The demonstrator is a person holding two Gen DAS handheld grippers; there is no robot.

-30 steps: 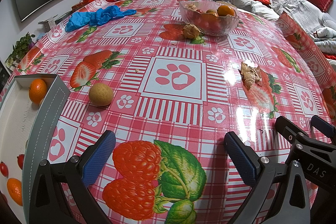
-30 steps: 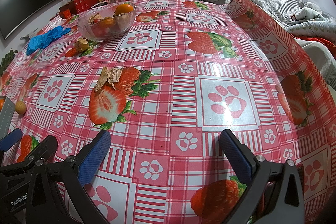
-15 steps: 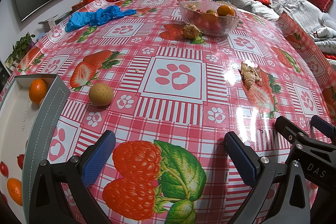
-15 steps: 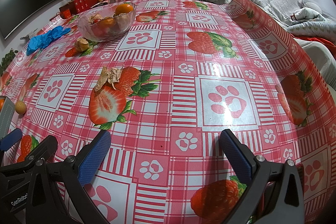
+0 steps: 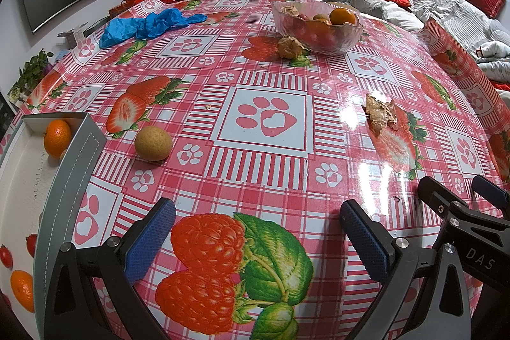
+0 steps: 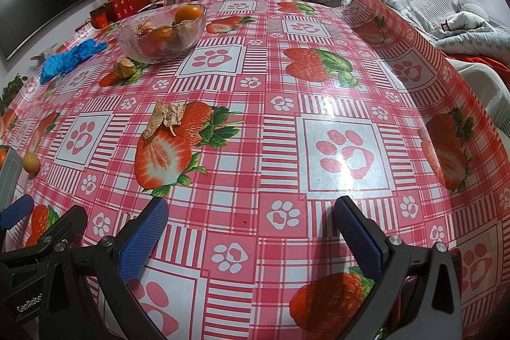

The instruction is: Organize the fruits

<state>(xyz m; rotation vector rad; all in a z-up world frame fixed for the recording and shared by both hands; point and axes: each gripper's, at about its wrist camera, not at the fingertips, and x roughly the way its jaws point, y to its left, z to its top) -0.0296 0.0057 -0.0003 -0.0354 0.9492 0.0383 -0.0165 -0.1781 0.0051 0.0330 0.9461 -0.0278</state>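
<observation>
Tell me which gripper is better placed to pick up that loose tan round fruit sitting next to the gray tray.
Left. The tan round fruit lies just ahead of the open left gripper, beside the gray tray. From the right gripper, also open, it sits far off at the left edge.

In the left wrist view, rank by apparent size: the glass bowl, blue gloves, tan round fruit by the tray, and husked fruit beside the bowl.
1. blue gloves and glass bowl: similar, unranked.
2. tan round fruit, though it is nearer the camera.
3. husked fruit, farther off, so true size is unsure.
</observation>
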